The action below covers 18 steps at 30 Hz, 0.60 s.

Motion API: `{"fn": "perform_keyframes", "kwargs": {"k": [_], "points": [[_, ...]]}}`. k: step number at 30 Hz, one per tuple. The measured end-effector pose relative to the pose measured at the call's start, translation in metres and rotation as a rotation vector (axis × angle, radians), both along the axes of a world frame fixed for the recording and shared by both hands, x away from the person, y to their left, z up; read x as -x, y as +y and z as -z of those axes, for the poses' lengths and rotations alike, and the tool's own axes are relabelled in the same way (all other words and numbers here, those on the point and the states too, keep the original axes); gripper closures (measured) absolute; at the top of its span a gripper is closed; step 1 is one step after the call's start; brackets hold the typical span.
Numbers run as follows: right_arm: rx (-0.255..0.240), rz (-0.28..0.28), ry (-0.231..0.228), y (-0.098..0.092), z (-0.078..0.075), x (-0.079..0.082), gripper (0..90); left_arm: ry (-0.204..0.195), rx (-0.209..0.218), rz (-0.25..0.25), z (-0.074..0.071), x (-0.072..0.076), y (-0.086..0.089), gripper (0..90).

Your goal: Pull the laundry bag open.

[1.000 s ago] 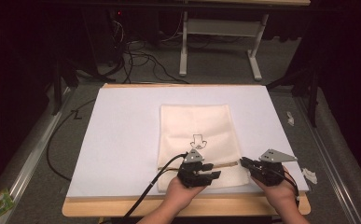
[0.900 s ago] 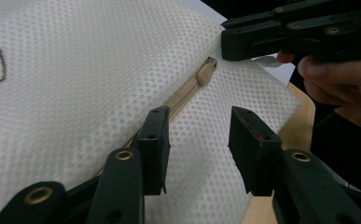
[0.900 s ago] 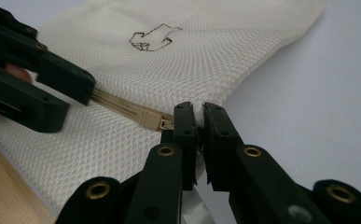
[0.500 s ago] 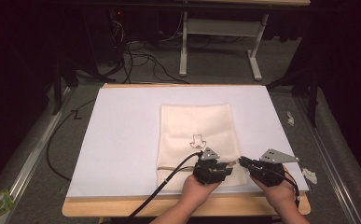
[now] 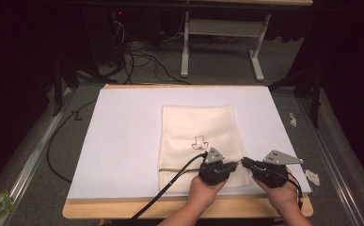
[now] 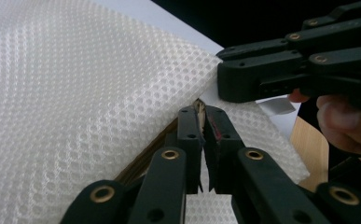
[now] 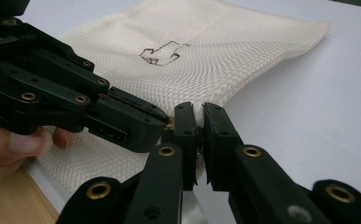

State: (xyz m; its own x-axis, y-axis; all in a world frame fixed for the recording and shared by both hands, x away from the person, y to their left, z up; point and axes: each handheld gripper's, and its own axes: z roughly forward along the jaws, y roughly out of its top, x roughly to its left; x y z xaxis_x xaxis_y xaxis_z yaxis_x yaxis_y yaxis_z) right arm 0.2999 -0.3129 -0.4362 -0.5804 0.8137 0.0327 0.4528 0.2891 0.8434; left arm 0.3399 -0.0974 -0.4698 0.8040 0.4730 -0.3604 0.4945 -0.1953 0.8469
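A cream mesh bag (image 5: 201, 134) with a small black drawing (image 5: 199, 141) lies on the white sheet, its opening toward the near edge. At the bag's near right corner both grippers meet tip to tip. My left gripper (image 5: 235, 165) is shut on the bag's edge (image 6: 199, 108), where a brown cord or zip line runs. My right gripper (image 5: 243, 161) is shut on the same edge (image 7: 198, 112) from the right. The other gripper (image 6: 281, 70) crosses just beyond my left jaws, and the left gripper (image 7: 75, 100) lies left of my right jaws.
The white sheet (image 5: 123, 136) covers a wooden board (image 5: 123, 209). Small white scraps lie at the right (image 5: 312, 176) (image 5: 292, 118). A black cable (image 5: 170, 181) trails from the left gripper over the bag. Desk legs and cables stand beyond the far edge.
The left gripper moved right along the bag's near edge until it met the right gripper at the corner. The right gripper stayed nearly in place.
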Motion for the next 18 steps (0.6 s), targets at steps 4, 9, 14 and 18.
{"fn": "perform_keyframes", "kwargs": {"k": [4, 9, 14, 18], "points": [[-0.002, 0.003, -0.003, -0.0007, -0.0002, -0.0003, 86.0, -0.003, 0.016, -0.010, -0.0009, -0.0001, -0.0002, 86.5], [0.002, 0.003, 0.000, -0.0004, 0.0006, -0.0003, 85.9, 0.021, 0.016, -0.009, -0.0011, -0.0016, 0.0005, 86.7], [0.003, 0.002, 0.002, -0.0004, 0.0004, 0.0005, 85.9, 0.013, 0.006, 0.000, -0.0012, -0.0016, 0.0032, 87.4], [0.006, -0.003, 0.004, -0.0001, 0.0009, 0.0005, 85.9, 0.023, 0.003, 0.007, -0.0013, -0.0021, 0.0051, 87.5]]}}
